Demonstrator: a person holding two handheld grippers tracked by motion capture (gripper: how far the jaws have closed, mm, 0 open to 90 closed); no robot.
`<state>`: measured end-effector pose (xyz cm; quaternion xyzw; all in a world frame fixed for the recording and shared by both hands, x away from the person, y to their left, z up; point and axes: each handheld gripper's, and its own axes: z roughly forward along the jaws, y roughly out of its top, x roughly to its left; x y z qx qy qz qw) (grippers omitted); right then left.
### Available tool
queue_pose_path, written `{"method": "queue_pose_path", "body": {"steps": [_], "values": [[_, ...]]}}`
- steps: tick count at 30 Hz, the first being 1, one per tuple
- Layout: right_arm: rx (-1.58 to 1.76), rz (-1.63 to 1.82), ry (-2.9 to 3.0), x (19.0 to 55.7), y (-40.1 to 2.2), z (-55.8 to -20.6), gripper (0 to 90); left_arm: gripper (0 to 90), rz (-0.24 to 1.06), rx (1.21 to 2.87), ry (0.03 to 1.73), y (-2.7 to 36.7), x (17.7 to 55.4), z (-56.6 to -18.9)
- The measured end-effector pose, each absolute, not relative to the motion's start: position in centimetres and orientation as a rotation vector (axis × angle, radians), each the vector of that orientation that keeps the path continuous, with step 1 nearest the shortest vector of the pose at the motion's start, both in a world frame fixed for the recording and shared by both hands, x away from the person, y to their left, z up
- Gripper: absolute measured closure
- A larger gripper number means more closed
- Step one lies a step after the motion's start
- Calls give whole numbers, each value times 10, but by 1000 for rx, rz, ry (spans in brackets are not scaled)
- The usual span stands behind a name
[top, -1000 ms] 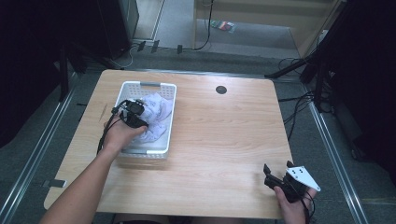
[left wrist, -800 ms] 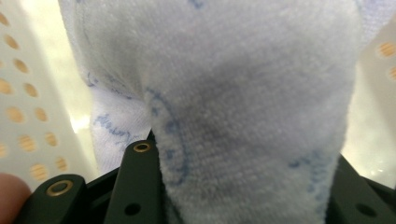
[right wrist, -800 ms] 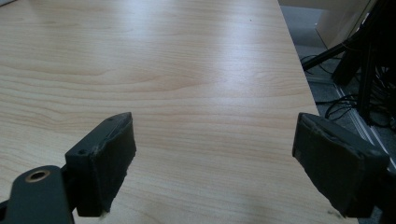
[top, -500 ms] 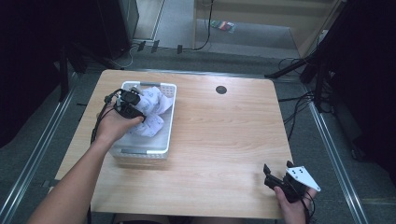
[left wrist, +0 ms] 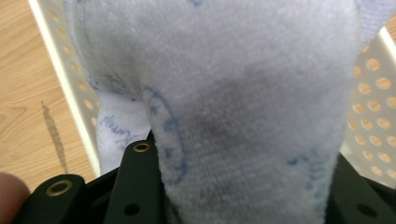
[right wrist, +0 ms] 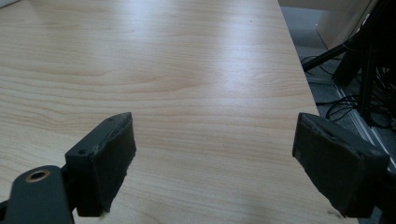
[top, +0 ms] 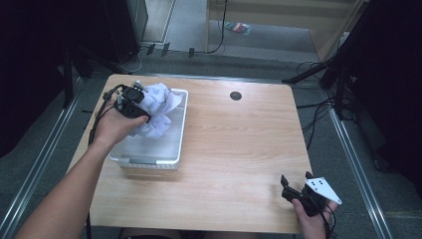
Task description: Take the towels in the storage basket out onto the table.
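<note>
A: Where's the cloth?

B: The pale blue towel [top: 158,107] is bunched at the far end of the white perforated basket [top: 149,160], far left of the table [top: 239,149]. It sits above the basket floor, part of it draped on the right rim, the lower folds inside.

A: Who has it?

B: The left gripper [top: 133,99]. In the left gripper view the terry fabric [left wrist: 243,112] fills the space between the black jaws, clamped tight on a thick fold. So it's gripping the towel.

A: And the other one?

B: The right gripper [top: 298,191] is at the near right corner of the table, well apart from the basket. Jaws stand wide with nothing between them, bare wood ahead in the right gripper view.

A: Progress?

B: My read: the grab is done and the lift out of the basket is underway. Left to do: clear the rim and bring the towel over the bare table. What comes after that, spreading or folding, can't tell. Right gripper has no part in it yet.
</note>
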<state>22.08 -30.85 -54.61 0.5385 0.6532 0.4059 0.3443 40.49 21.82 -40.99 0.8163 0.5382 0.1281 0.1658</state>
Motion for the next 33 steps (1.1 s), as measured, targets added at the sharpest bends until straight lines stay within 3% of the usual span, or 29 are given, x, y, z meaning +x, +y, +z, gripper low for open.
{"method": "queue_pose_path", "body": {"steps": [14,33], "values": [[1396,1049,1697,221,-308,-546,132,590,379,2313,1497,215,403,-381],[1384,1045,1696,220,-307,-546,134,588,382,2338,1396,178,402,-350]]}}
